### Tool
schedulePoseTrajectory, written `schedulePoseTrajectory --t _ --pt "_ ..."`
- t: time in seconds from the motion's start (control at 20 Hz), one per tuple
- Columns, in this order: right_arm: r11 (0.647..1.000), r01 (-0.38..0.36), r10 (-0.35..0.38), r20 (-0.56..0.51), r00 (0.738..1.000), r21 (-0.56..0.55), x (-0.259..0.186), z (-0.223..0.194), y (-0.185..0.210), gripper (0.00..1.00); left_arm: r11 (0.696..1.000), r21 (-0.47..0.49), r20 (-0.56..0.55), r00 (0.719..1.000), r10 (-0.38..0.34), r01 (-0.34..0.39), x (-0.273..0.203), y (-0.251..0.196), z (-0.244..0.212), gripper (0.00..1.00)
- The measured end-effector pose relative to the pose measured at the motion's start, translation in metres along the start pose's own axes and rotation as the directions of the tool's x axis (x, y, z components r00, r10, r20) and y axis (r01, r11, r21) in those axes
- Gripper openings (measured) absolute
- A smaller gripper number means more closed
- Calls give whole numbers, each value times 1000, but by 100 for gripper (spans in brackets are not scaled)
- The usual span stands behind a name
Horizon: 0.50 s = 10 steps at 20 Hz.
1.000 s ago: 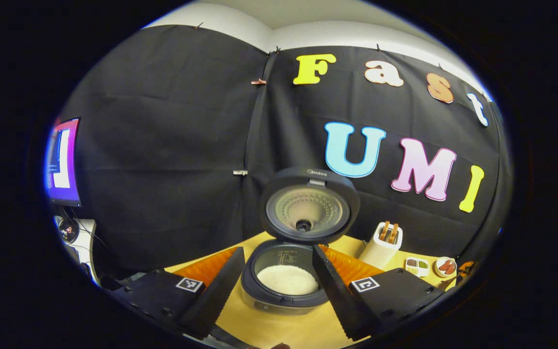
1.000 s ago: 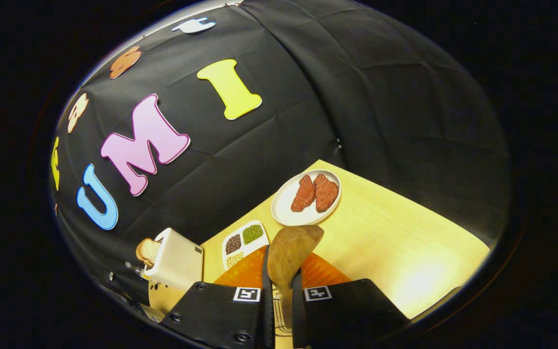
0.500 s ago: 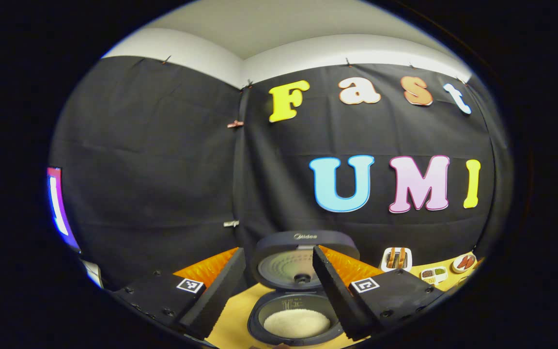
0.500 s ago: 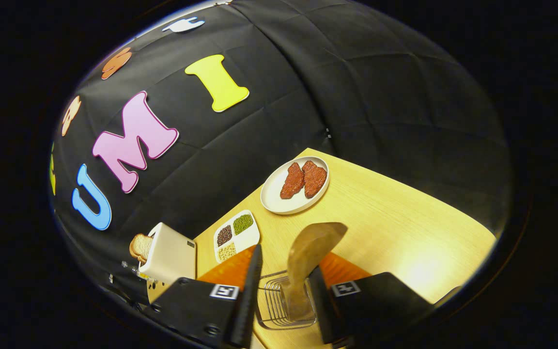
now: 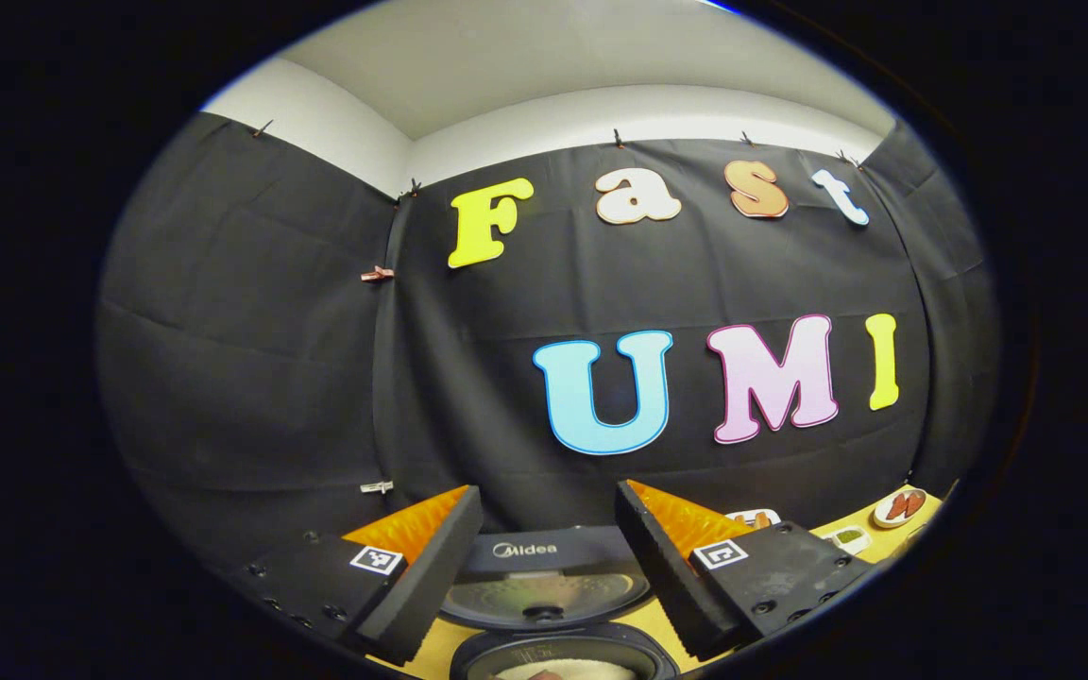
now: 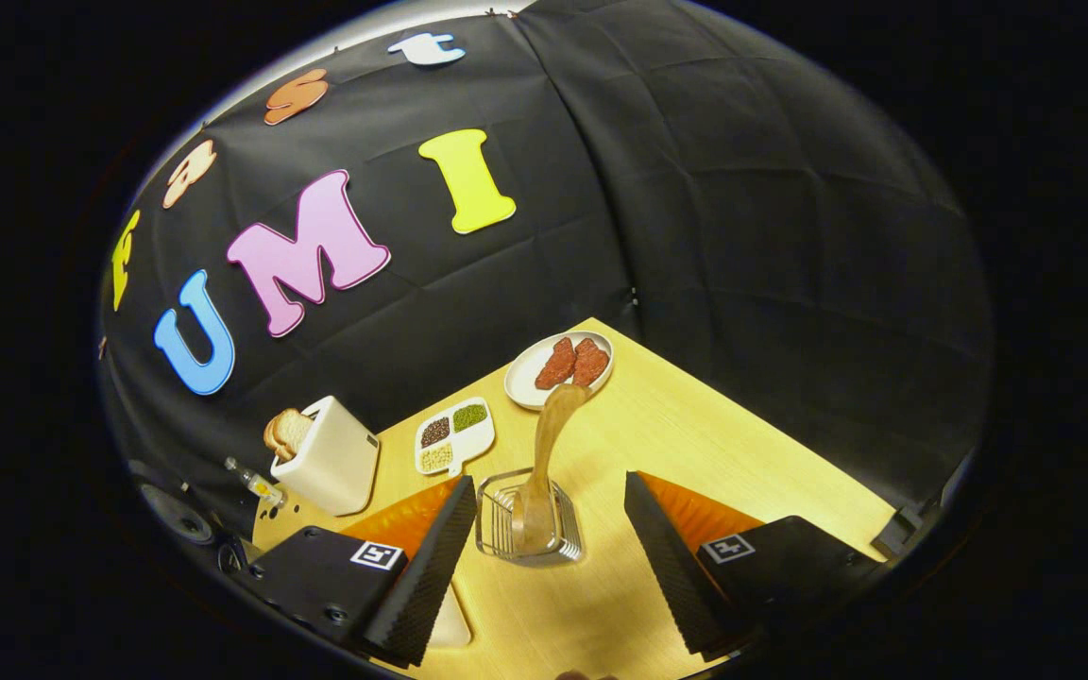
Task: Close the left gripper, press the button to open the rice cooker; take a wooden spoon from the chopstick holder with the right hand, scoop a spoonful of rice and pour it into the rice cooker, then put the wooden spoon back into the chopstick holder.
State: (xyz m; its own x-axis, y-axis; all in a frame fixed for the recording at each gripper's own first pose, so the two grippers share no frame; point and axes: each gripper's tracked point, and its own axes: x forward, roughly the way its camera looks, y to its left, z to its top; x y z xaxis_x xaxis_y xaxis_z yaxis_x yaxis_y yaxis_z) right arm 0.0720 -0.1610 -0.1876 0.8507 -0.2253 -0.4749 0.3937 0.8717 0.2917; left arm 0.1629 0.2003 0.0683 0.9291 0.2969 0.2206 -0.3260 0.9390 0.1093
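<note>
Wooden spoon (image 6: 549,453) stands between spread right hand-held gripper (image 6: 544,557) fingers.

Left tongs (image 5: 544,557), right tongs (image 6: 544,548) — black screwed bodies, square tag markers, ridged wedge fingers — orange backing

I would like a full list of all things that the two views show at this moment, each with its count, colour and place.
Dark grey rice cooker: one, lid open, white rice inside, at the bottom of the left gripper view.
Wire chopstick holder: one, silver metal, on the table between the right gripper's fingers.
Wooden spoon: one, brown, standing in the holder, leaning.
Toaster: one, cream, with a bread slice, left of the holder.
Divided dish: one, white, with dark, green and pale grains, beside the toaster.
Round plate: one, white, with two red pieces, far on the table.
Wooden table: one, light yellow.
Left gripper: one, open.
Right gripper: one, open.
</note>
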Motion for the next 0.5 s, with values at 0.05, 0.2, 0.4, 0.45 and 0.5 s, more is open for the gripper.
schedulePoseTrajectory --t 0.05,0.2,0.4,0.45,0.5 --pt "1000 10 -10 7 1000 -6 -13 0 -4 98 1000 2 -10 1000 -3 3 7 3 -6 99" --pt "999 44 -44 28 999 -1 -47 -5 -17 98 1000 -9 -50 999 -10 9 26 10 -25 99" --pt "997 70 -70 12 997 15 -69 -20 -25 98 999 -25 -102 994 -26 24 37 8 -36 99" --pt "997 70 -70 6 998 13 -70 -23 -25 98 1000 -22 -120 992 -25 22 33 7 -39 99" --pt "998 66 -66 3 998 11 -70 -24 -23 99 1000 -18 -137 990 -27 24 28 7 -40 99"
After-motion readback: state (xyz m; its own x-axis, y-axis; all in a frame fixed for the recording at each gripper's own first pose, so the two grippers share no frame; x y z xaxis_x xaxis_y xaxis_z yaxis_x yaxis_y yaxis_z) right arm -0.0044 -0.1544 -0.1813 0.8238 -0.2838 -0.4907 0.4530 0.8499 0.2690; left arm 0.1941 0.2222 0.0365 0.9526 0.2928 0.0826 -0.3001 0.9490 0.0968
